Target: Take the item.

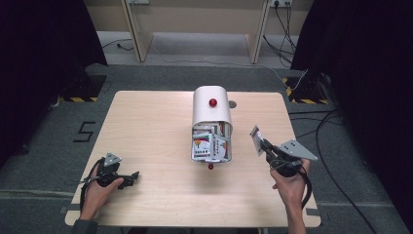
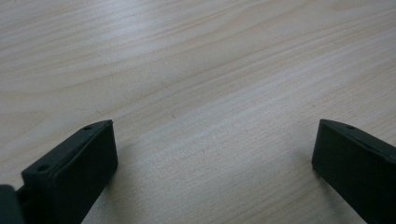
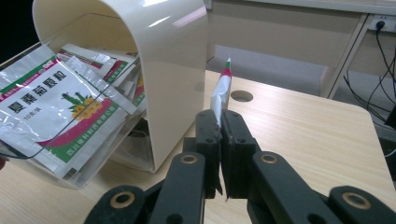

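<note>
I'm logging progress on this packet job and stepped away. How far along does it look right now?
One sachet is already out of the cream box, pinched edge-on in the right gripper, beside the box. The left gripper rests open on the table, holding nothing. Several more sachets lie in the box's clear open drawer, so most of the job seems left.

My right gripper point(image 3: 220, 122) pinches a sachet point(image 3: 222, 88) edge-on, so its print can't be read; its lower part is hidden between the pads. In the high view the sachet point(image 1: 256, 139) is too small to read. Packets point(image 3: 56, 102) in the cream dispenser point(image 3: 154, 70) are cut off at the left edge. My left gripper point(image 2: 215, 154) jaw bases run off the frame bottom.
</note>
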Tool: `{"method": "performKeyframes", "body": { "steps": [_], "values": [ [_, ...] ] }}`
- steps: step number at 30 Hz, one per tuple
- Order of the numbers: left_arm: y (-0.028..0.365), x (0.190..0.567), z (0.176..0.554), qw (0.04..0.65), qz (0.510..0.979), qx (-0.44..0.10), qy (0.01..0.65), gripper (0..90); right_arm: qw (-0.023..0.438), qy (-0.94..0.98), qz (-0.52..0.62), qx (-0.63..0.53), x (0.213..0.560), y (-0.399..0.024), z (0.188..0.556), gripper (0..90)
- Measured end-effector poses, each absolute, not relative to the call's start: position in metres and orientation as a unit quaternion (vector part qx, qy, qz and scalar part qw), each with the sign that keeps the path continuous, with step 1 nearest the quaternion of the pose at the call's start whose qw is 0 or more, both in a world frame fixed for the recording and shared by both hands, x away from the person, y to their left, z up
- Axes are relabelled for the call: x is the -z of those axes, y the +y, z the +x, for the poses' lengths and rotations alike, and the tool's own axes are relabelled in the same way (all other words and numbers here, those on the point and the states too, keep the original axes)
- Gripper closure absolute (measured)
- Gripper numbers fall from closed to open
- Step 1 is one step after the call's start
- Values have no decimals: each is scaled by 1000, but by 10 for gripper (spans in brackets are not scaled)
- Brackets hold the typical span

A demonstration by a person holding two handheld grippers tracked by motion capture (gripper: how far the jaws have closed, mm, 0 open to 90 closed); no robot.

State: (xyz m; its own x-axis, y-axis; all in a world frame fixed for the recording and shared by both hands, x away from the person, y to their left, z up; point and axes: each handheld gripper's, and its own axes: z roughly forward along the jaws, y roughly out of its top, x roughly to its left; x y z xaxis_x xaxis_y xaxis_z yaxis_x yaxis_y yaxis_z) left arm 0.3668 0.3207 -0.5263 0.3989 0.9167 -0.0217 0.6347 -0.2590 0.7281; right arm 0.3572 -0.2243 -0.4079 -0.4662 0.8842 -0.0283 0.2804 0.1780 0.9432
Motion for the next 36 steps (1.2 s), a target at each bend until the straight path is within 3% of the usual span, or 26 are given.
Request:
{"method": "performKeyframes", "body": {
  "steps": [36],
  "values": [
    [321, 526, 367, 337, 765, -209, 507, 0, 255, 744, 439, -435, 465, -211, 387, 868]
  ]
}}
